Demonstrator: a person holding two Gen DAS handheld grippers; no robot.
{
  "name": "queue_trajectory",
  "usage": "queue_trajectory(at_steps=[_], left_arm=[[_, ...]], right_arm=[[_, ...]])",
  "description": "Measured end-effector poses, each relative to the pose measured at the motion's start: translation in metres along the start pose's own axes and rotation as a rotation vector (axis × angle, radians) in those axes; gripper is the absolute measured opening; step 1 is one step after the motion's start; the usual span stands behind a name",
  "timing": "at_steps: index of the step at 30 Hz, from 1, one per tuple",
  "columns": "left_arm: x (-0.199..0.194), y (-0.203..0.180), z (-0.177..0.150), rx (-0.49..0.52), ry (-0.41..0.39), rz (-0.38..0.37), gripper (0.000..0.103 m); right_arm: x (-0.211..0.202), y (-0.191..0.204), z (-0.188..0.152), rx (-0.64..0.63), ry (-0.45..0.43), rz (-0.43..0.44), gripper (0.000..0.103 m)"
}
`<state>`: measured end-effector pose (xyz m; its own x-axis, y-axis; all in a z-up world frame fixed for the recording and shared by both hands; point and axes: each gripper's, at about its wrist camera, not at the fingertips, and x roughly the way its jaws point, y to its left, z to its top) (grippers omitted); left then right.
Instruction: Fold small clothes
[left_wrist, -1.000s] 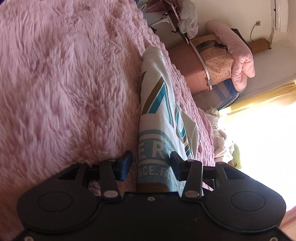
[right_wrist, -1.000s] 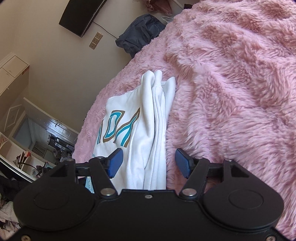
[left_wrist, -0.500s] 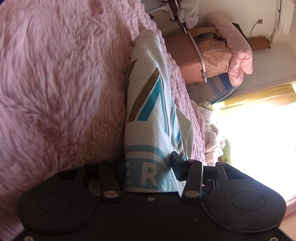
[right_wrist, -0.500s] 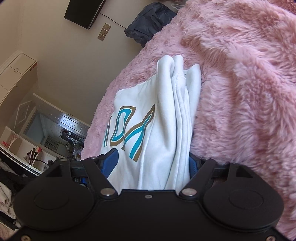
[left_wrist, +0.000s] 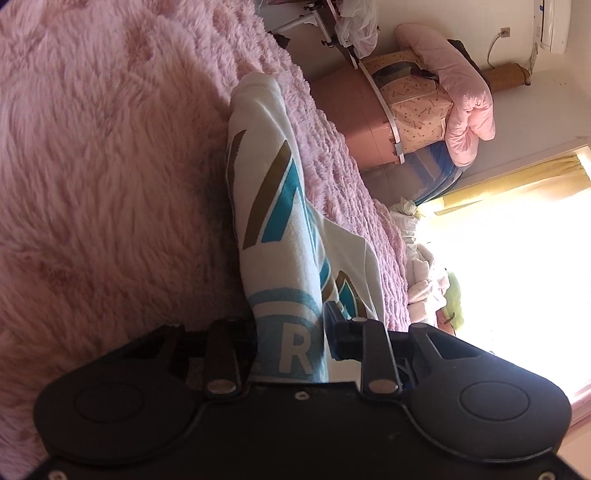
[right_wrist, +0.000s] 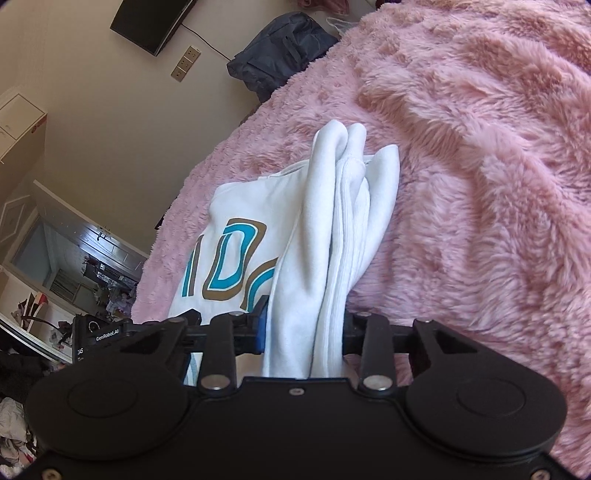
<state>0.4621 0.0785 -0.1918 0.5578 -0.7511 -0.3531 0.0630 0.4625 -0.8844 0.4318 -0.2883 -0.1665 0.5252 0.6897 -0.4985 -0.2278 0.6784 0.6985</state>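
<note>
A small white sweatshirt (left_wrist: 275, 206) with teal and brown lettering lies folded on a fluffy pink blanket (left_wrist: 103, 155). My left gripper (left_wrist: 291, 332) is shut on its printed edge, the cloth standing up between the jaws. In the right wrist view the same sweatshirt (right_wrist: 236, 254) shows its bunched white folds (right_wrist: 332, 229). My right gripper (right_wrist: 304, 325) is shut on those folds, which hide most of both pads. The other gripper (right_wrist: 99, 332) shows at the lower left of that view.
The pink blanket (right_wrist: 480, 166) covers the bed. Past its edge stand a pink bin with bedding (left_wrist: 424, 110), a clothes pile (left_wrist: 424, 273), a dark bag (right_wrist: 280, 48), a wall TV (right_wrist: 151, 22) and a bright window (left_wrist: 517, 236).
Both grippers went from open around the sweatshirt's edges to shut on the cloth. The gripped edges have lifted slightly off the blanket.
</note>
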Motion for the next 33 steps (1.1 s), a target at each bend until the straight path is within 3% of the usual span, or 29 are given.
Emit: queue_trajectory(at_steps=[4,8,18,24,33], left_arm=[[-0.015,-0.034,0.007,0.095,-0.003,0.023,0.028],[-0.049,-0.057,0.012,0.127,-0.041,0.020,0.027],[-0.174,-0.079,0.003,0.165,-0.152,0.038,0.028],[-0.218,-0.057,-0.017,0.143,-0.171,0.062,0.027],[-0.223,0.016,-0.040,0.050,-0.136,0.095,0.027]], right_arm=[[-0.007,0.030,0.011,-0.033,0.001,0.006,0.032],[-0.010,0.075,0.014,-0.105,-0.010,0.004,0.032],[-0.012,0.165,-0.012,-0.187,-0.028,0.108,0.030],[0.006,0.193,-0.037,-0.195,0.004,0.138,0.030],[0.046,0.180,-0.080,-0.143,0.070,0.089,0.029]])
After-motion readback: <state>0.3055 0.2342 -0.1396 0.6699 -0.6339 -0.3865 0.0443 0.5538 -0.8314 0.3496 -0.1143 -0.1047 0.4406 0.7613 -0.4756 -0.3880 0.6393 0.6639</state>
